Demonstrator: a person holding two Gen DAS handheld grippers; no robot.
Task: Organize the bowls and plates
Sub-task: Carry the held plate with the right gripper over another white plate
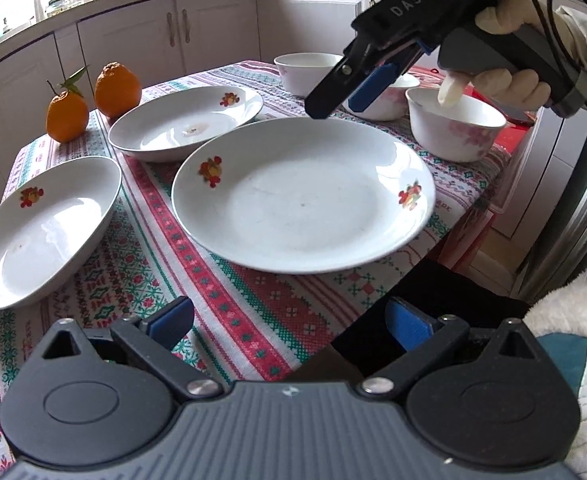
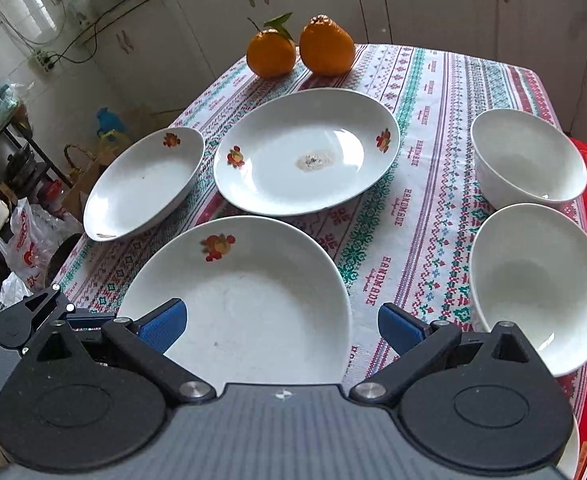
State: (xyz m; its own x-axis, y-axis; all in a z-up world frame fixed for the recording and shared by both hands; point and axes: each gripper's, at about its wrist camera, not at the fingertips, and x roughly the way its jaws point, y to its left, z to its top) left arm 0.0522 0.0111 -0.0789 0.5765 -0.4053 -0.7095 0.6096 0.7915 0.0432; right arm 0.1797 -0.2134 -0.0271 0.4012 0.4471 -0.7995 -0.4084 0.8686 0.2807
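**Plates and bowls spread loose, both grippers empty**

Patterned tablecloth [image 2: 425,152] covers a small kitchen table. Seen from the right wrist camera, three plates lie separately: the near plate [image 2: 253,304] at 6 o'clock, the middle plate [image 2: 305,152] at centre, the left plate [image 2: 145,184] at 9 o'clock. Two bowls sit at 3 o'clock, the far bowl [image 2: 529,156] and the near bowl [image 2: 537,280]. The left wrist camera shows a third bowl [image 1: 385,100] between them. Two oranges [image 2: 301,50] stand at 12 o'clock.

The right gripper [image 2: 281,326] hovers above the near plate, jaws wide and holding nothing. The left gripper [image 1: 289,320] is also spread wide and empty, at the table's edge.

Risks, as a judgement: the left plate overhangs the table edge, so a nudge could tip it off. Glazed rims are slippery, and a shallow pinch could let a plate slide.
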